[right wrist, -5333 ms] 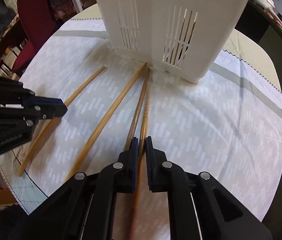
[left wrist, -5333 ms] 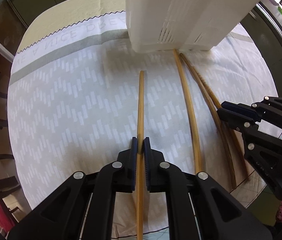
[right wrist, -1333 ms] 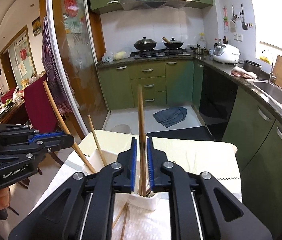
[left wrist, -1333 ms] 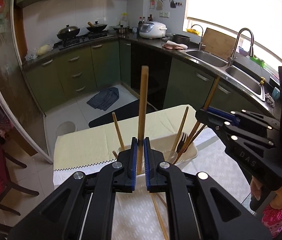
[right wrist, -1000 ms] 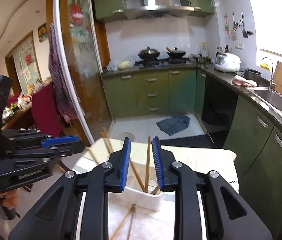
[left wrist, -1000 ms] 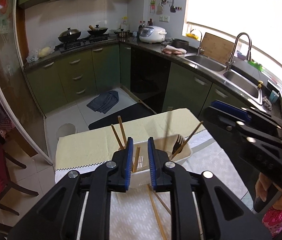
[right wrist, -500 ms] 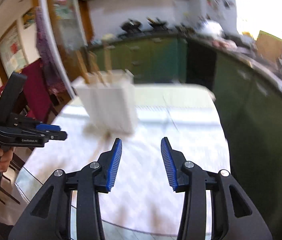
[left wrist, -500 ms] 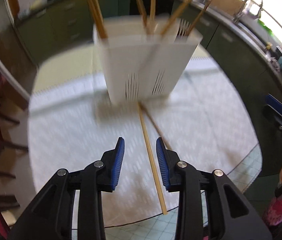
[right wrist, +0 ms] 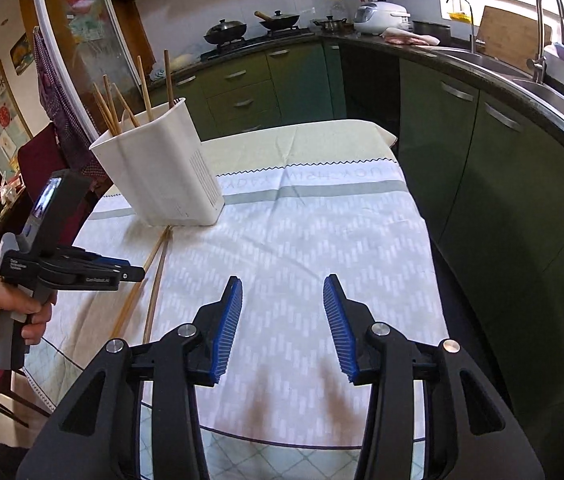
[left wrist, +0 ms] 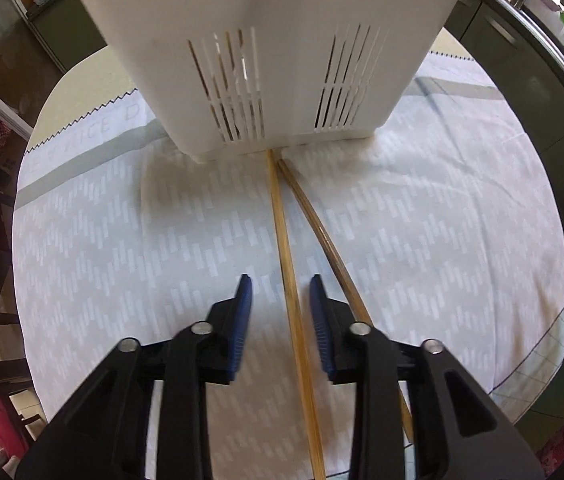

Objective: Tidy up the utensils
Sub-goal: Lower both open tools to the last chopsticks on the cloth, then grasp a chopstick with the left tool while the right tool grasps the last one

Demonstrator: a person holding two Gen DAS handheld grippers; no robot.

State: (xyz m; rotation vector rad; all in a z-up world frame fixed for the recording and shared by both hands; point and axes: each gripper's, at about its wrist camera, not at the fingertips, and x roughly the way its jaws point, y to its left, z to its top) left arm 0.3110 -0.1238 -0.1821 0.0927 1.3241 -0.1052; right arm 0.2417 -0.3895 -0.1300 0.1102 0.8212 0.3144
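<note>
Two wooden chopsticks lie on the white tablecloth (left wrist: 122, 240), running from the white slotted utensil holder (left wrist: 266, 60) toward me: a light one (left wrist: 287, 256) and a darker one (left wrist: 321, 236). My left gripper (left wrist: 278, 296) is open and low over the table, its jaws straddling the light chopstick without touching it. In the right wrist view the holder (right wrist: 162, 172) stands at the left with several chopsticks (right wrist: 144, 92) upright in it, and the left gripper (right wrist: 134, 274) hovers over the two loose chopsticks (right wrist: 154, 276). My right gripper (right wrist: 282, 300) is open and empty above the cloth.
The table's front edge (right wrist: 282, 440) is near the right gripper. Green kitchen cabinets (right wrist: 501, 184) and a dark counter with a sink stand to the right. A red chair (right wrist: 42, 160) stands behind the holder on the left.
Both grippers dropped their chopsticks into the holder and opened. The left one has come down over the light chopstick on the cloth; the right one has drawn back over the table.
</note>
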